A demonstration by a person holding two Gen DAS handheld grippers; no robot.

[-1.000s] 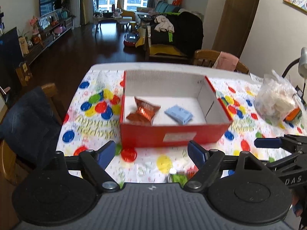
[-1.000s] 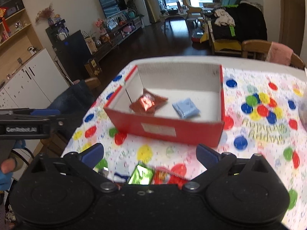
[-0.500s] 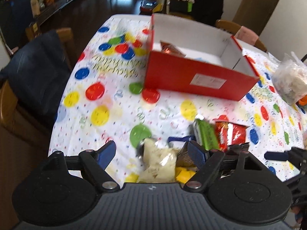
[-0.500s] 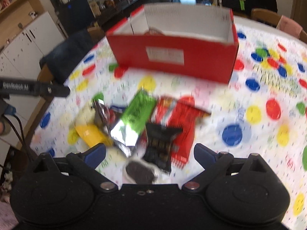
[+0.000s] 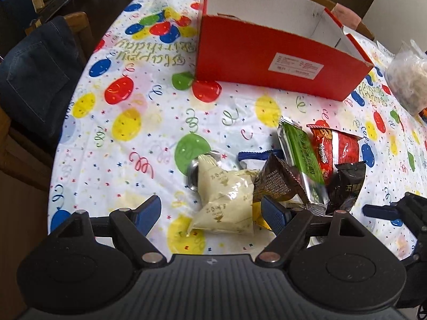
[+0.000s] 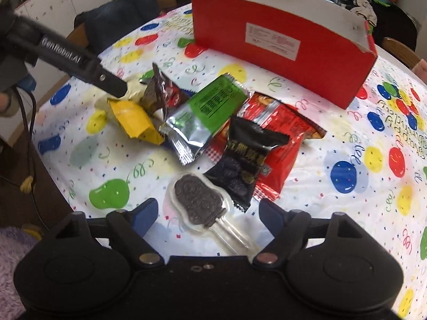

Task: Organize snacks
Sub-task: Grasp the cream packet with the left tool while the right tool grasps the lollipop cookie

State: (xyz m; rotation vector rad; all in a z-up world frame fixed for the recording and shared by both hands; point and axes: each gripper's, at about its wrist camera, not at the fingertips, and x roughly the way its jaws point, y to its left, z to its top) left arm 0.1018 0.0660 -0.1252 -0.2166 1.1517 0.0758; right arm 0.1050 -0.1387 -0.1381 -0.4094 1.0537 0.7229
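A pile of snack packets lies on the balloon-print tablecloth in front of a red cardboard box (image 5: 267, 53) (image 6: 280, 48). My left gripper (image 5: 212, 213) is open and hangs low over a cream packet (image 5: 224, 197), which lies between its fingers without touching the pads. Beside that packet are a brown packet (image 5: 277, 181), a green packet (image 5: 301, 154), a red packet (image 5: 339, 146) and a black packet (image 5: 347, 184). My right gripper (image 6: 208, 213) is closing around a clear-wrapped chocolate lollipop (image 6: 197, 200); its pads stand clear of it. A yellow packet (image 6: 130, 117) lies at the left.
A chair with jeans draped over it (image 5: 34, 80) stands at the table's left edge. A clear plastic bag (image 5: 408, 80) sits at the far right. A small metal ring (image 5: 193, 173) pokes out from under the cream packet. The left gripper's finger (image 6: 80, 61) crosses the right wrist view.
Both grippers have dropped toward the table and tipped downward, so the snack pile now fills both views and the box's inside is hidden. The right jaws have narrowed.
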